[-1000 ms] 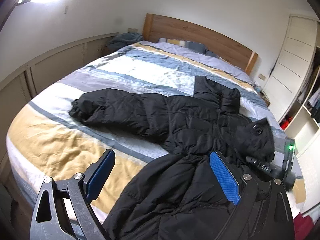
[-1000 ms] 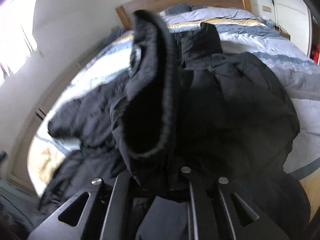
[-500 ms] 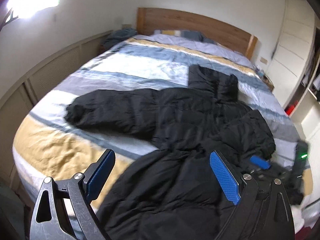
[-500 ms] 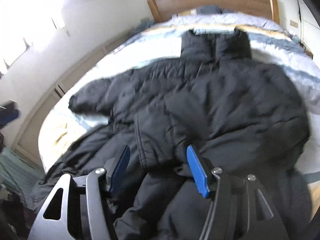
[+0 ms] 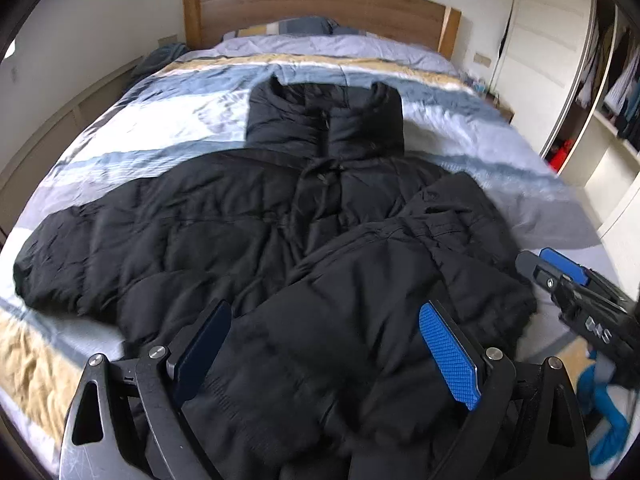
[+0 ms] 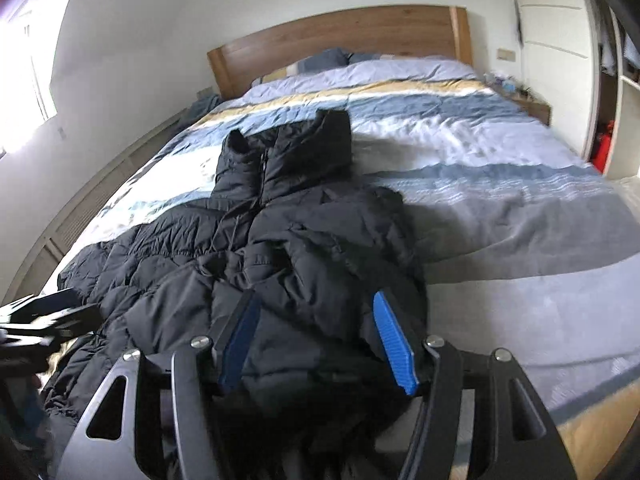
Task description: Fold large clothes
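Jacket [image 5: 248, 240] lies lengthwise on the bed [image 5: 500, 152], collar toward the headboard; we hold both jaws apart, left hand-held gripper [image 5: 326, 354] over its hem, right hand-held gripper [image 6: 316, 342] above the folded sleeve.

Setting: bedroom in a home. Double bed [image 5: 120, 152] fills the frame, covered by a striped duvet [image 5: 460, 128] in grey, blue, white and mustard. Wooden headboard [image 5: 320, 12] at 12 o'clock against a white wall, pillows [image 5: 304, 26] just below it. Open wardrobe [image 5: 612, 80] at 2 o'clock with hanging clothes and shelves; white sliding door [image 5: 544, 40] beside it. Low panelled wall cladding [image 5: 52, 128] at 9 o'clock. In the right wrist view, a bright window [image 6: 24, 64] at 10 o'clock.
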Available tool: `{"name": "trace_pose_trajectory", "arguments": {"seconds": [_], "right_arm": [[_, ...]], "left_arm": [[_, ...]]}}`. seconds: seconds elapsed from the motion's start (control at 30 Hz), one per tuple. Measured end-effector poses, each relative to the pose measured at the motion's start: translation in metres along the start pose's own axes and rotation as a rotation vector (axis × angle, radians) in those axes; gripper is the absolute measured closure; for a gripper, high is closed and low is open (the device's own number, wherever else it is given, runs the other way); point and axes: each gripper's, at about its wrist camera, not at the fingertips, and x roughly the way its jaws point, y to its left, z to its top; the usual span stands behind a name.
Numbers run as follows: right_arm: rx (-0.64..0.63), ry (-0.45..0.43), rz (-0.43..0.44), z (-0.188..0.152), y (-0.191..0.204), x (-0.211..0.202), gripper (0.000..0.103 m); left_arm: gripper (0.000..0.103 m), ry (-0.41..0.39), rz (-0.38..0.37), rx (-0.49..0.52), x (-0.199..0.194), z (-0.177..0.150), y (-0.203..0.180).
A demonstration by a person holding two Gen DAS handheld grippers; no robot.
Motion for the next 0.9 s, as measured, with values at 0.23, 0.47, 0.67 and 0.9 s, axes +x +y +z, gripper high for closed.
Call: {"name": "trace_pose_trajectory", "arguments": {"seconds": [0.23, 0.47, 0.67, 0.9], "right_arm": [[0.026, 0.082, 0.014, -0.028, -0.027, 0.043, 0.046], [0.01, 0.036, -0.035, -0.027, -0.021, 0.011, 0.046], [-0.023, 0.139, -0.022, -0.051, -0.001, 0.014, 0.046], [0.017, 0.066, -0.079, -0.055, 0.014, -0.062, 0.046]], "left_arm": [[0.007, 0.109, 0.11, 0.049, 0.067, -0.022, 0.025], [0.007, 0.068, 0.133, 0.051, 0.035, -0.035, 0.047], [0.007, 0.133, 0.138, 0.052, 0.032, -0.049, 0.052], [0.007, -0.005, 0.087, 0.021, -0.06, -0.042, 0.076]]}}
